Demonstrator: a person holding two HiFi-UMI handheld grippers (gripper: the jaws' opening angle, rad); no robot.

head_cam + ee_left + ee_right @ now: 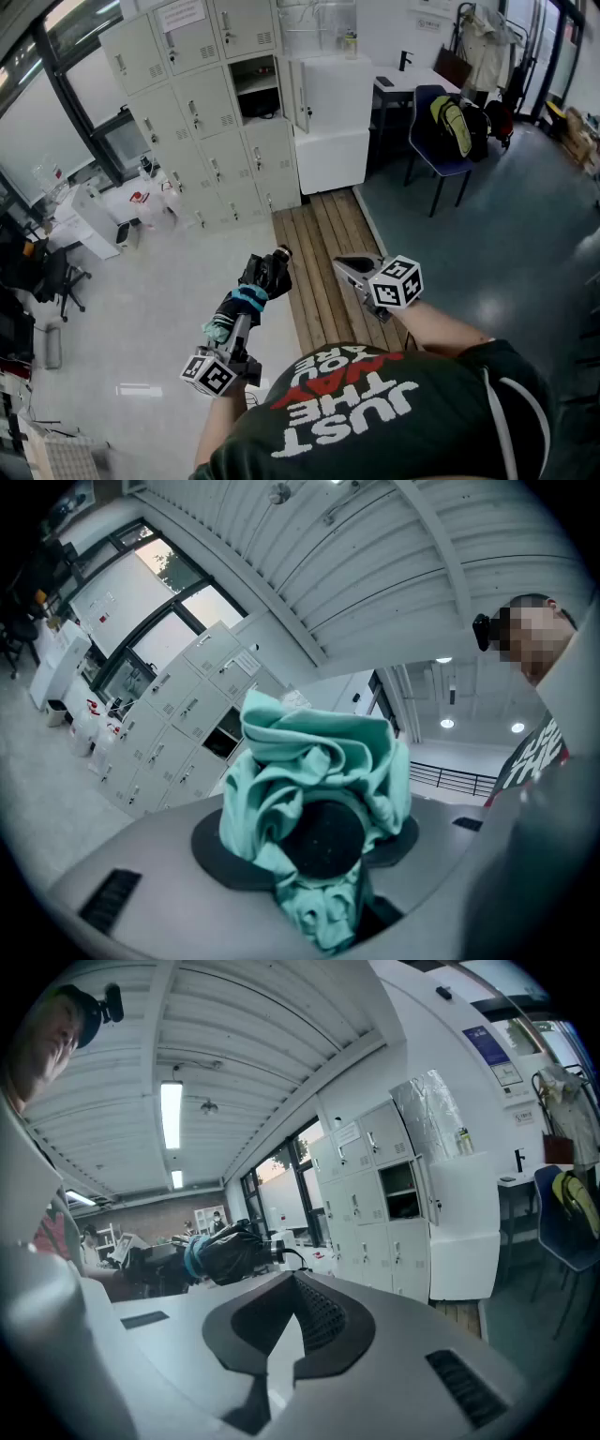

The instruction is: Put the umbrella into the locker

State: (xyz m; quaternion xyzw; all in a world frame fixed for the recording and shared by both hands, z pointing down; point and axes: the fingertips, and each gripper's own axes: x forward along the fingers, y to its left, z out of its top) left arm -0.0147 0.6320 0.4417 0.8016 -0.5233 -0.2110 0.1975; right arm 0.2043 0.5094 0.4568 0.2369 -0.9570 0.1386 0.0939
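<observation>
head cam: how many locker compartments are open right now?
1. The open locker sits in the bank's rightmost column, second row from the top, its door swung to the right. Other doors in view look shut; the bank's top edge is cropped, so some may be hidden.

Folded umbrella (266, 277) in left gripper (242, 314), right gripper (344, 265) beside, lockers (197, 122) ahead

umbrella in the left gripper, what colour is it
The umbrella is black with teal folds, best seen in the head view.
</observation>
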